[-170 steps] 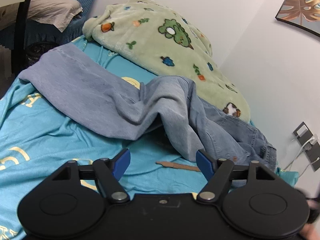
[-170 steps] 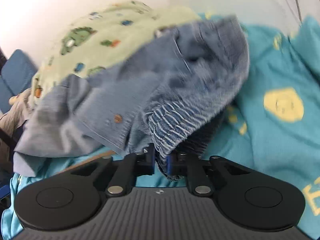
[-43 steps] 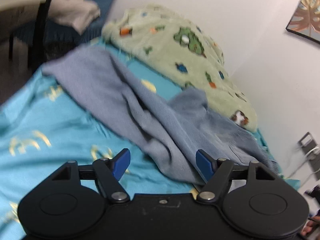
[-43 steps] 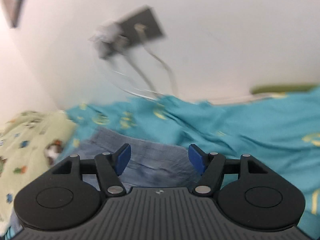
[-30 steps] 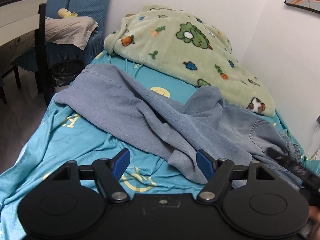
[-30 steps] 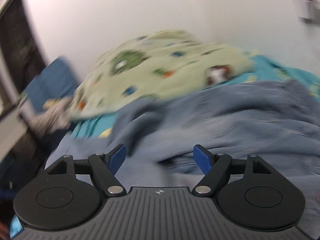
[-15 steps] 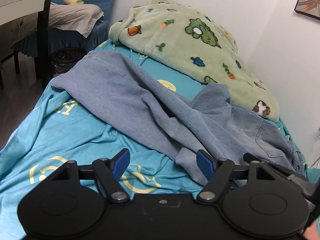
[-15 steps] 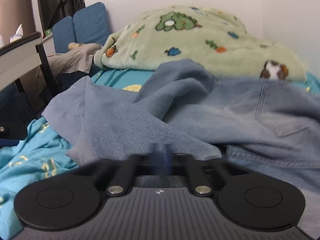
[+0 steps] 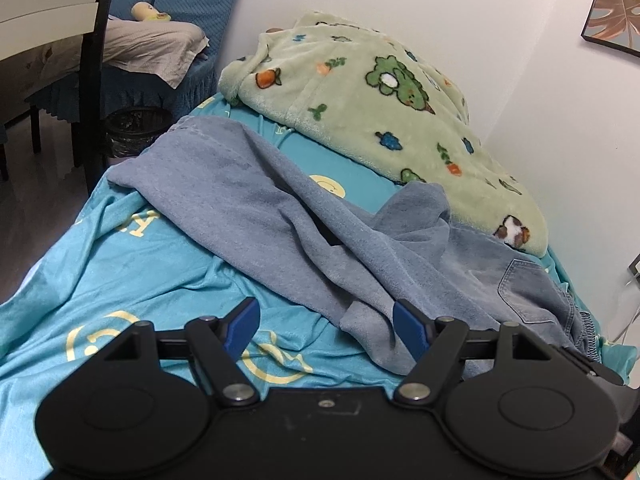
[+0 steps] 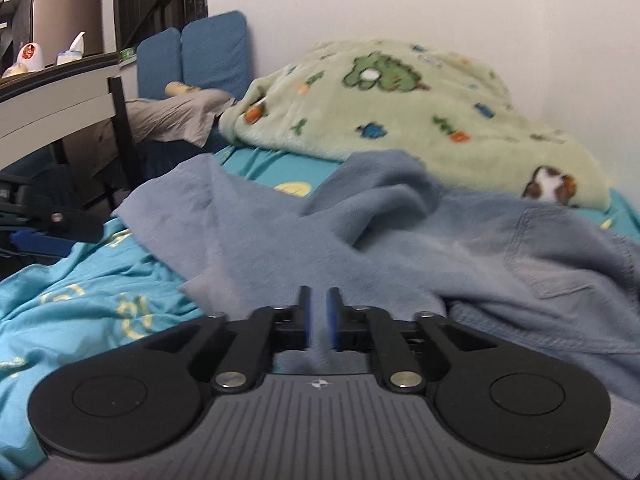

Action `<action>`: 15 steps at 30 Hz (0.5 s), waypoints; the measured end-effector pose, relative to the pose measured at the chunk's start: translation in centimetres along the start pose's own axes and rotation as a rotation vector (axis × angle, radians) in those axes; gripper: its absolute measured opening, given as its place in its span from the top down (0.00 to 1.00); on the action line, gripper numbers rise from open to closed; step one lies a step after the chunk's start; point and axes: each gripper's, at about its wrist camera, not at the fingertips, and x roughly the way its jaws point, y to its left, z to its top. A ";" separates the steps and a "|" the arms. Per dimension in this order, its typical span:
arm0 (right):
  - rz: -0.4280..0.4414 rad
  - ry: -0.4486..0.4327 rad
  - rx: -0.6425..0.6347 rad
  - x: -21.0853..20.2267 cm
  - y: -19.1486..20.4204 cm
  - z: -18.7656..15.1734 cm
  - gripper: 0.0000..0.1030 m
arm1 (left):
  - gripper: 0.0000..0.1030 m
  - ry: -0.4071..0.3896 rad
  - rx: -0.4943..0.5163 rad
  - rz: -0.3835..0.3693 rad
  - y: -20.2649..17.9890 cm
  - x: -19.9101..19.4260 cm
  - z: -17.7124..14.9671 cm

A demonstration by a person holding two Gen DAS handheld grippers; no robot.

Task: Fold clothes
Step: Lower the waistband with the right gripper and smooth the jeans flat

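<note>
A pair of blue jeans lies crumpled across the turquoise bed sheet, legs running to the far left and the waist with a back pocket at the right. My left gripper is open and empty, just above the near fold of a leg. My right gripper is low over the jeans, its jaws nearly closed with denim showing in the narrow gap. It also shows in the left wrist view at the far right. The left gripper's finger shows at the right wrist view's left edge.
A green cartoon blanket is heaped along the wall behind the jeans. A dark table and blue chairs with grey cloth stand left of the bed. A wall socket with cables is at the right.
My right gripper released the waistband, swung round to face along the bed, came down onto a near fold of the jeans, and its jaws closed. My left gripper stayed open, shifting slightly.
</note>
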 end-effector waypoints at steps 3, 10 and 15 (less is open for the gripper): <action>-0.014 0.003 0.113 0.6 -2.2 -0.3 0.32 | 0.31 0.010 -0.004 -0.006 -0.2 0.3 -0.1; 0.065 0.127 0.283 4.6 -4.9 -2.3 0.30 | 0.31 0.021 -0.029 -0.037 -0.2 1.5 -0.2; 0.175 0.088 0.279 5.2 -4.3 -2.0 0.26 | 0.31 0.046 -0.087 -0.064 0.4 2.7 -0.1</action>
